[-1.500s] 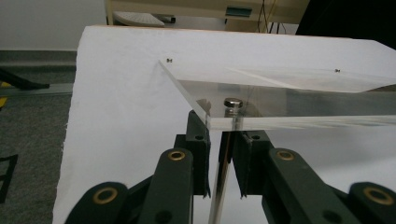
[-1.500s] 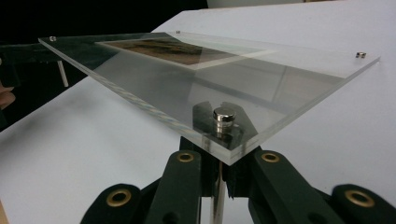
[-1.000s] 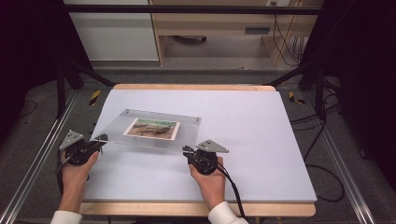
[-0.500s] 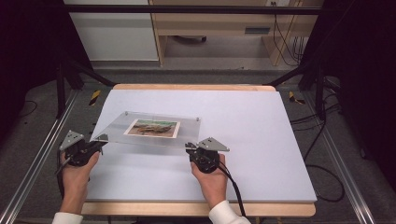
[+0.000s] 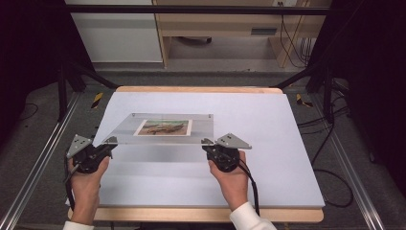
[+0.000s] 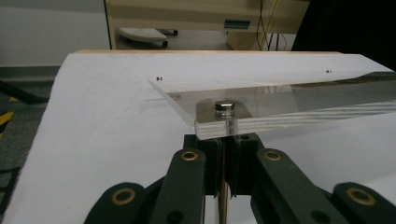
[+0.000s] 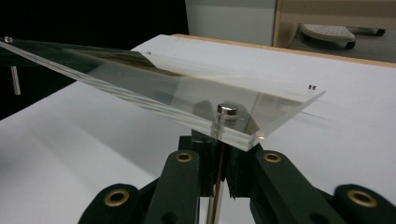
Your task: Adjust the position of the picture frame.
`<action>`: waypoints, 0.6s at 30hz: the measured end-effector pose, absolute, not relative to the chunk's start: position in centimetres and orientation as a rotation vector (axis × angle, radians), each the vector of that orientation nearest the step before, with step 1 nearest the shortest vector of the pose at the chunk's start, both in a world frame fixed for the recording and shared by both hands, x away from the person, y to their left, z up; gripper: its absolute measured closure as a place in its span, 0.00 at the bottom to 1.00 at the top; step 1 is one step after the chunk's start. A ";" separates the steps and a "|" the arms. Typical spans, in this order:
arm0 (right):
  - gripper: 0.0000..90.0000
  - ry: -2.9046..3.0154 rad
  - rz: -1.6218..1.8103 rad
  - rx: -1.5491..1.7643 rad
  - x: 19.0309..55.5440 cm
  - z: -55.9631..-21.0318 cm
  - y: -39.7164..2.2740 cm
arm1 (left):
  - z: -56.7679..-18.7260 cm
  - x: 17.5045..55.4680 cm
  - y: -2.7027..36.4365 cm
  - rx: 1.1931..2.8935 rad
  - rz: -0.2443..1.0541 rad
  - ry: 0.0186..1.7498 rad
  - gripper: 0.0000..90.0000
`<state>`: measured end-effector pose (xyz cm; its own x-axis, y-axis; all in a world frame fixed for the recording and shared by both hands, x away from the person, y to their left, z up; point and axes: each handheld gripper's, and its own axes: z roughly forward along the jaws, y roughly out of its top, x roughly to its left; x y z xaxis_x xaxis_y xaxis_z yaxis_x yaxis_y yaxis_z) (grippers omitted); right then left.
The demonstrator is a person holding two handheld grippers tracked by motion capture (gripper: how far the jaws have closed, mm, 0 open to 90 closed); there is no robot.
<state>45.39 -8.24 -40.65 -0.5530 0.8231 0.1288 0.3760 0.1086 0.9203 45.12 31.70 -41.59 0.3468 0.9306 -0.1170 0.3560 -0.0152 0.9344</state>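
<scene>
A clear acrylic panel (image 5: 122, 129) with a photo (image 5: 163, 127) sandwiched in it hangs tilted over the white table (image 5: 268, 143), near edge raised and far edge low. My left gripper (image 5: 109, 142) is shut on the thin pin under the panel's near left corner (image 6: 219, 122), which has a small metal cap (image 6: 224, 107) on top. My right gripper (image 5: 207, 143) is shut the same way on the pin under the near right corner (image 7: 243, 135), below its cap (image 7: 227, 110). In both gripper views the black jaws (image 6: 224, 144) (image 7: 218, 144) stand together around a brass-coloured pin.
The white sheet lies on a wooden tabletop (image 5: 201, 214). Metal rails (image 5: 33, 177) run along both sides, and cables (image 5: 330, 172) lie on the floor at the right. A wooden desk (image 5: 215, 24) and a white cabinet (image 5: 119, 33) stand beyond the far edge.
Both hands have risen and shifted a little, carrying the panel's near edge higher off the table. Both grips have stayed shut on the corner pins.
</scene>
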 end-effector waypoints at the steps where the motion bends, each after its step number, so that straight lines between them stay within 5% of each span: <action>1: 0.93 1.975 1.437 1.166 45.4 -40.6 -8.2 | -41.6 45.1 31.7 1.577 0.697 1.194 0.94; 18: 0.94 1.900 1.494 1.232 44.4 -41.0 -17.0 | -41.1 45.0 23.3 1.581 0.702 1.096 0.94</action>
